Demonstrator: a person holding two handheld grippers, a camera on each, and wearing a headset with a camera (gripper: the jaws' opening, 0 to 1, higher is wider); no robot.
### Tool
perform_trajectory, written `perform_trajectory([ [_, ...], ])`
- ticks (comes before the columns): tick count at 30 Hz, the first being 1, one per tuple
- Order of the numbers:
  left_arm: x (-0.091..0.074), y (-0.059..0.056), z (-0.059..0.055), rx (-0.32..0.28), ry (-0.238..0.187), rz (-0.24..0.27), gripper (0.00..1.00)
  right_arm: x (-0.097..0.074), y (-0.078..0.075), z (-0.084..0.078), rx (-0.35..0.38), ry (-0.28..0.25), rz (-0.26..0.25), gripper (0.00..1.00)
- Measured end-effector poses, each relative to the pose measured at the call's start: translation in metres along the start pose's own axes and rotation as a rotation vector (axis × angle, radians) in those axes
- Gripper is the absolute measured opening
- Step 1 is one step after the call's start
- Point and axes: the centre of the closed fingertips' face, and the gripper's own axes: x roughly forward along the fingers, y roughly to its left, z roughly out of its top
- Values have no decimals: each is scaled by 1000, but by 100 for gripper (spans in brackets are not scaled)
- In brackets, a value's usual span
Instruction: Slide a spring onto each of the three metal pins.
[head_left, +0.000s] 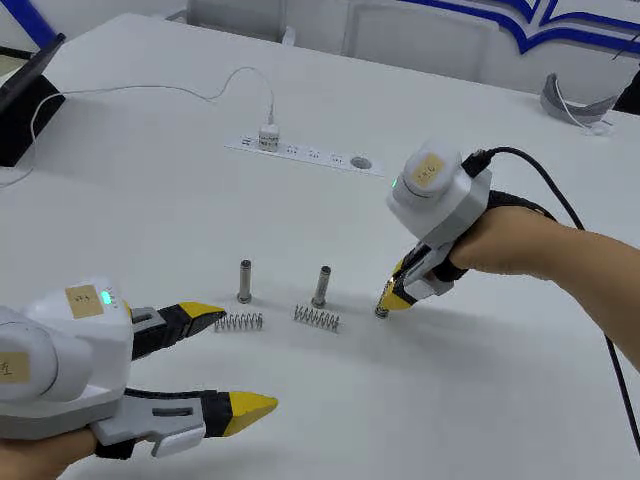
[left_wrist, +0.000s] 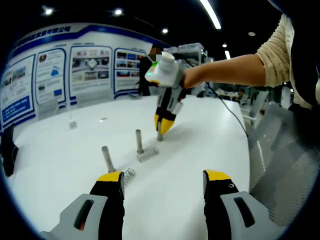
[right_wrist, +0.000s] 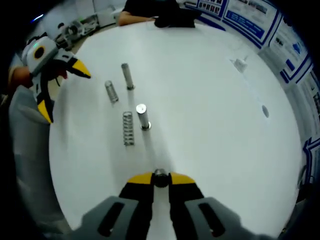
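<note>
- two upright grey metal pins stand mid-frame in the head view on the white tabletop (head_left: 480, 400): left pin (head_left: 244, 280), middle pin (head_left: 321, 285); both shafts bare, no coil on either
- two small silver coil springs lie flat just below them in the frame: left spring (head_left: 239, 322), right spring (head_left: 316, 318); each just beside its pin's foot, neither threaded on
- right gripper (head_left: 390, 298) at centre right points down at the table; jaws pressed in around the third pin (head_left: 381, 312); round metal top sits between the tips in the right gripper view; can't tell if a spring is on it, the tips hide the shaft
- left gripper (head_left: 225, 358) at lower left; jaws spread wide, holding nothing; upper tip near the left spring
- progress, my read: early; two pins clearly left to do, third uncertain
</note>
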Motion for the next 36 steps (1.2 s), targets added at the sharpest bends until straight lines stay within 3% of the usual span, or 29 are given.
perform_trajectory([
  [10,0,0,1,1,-1,2,65,0,0,0,-11,-12,-4,20],
  [23,0,-2,3,8,0,-5,65,-14,-2,11,-49,-49,-39,26],
  [30,0,-1,6,15,-4,-4,64,-24,10,27,-73,-78,-38,25],
  [33,0,-1,7,19,-5,-5,64,-23,21,33,-90,-85,-22,25],
  [36,0,-2,7,21,-4,-6,64,-18,23,36,-108,-79,-10,24],
])
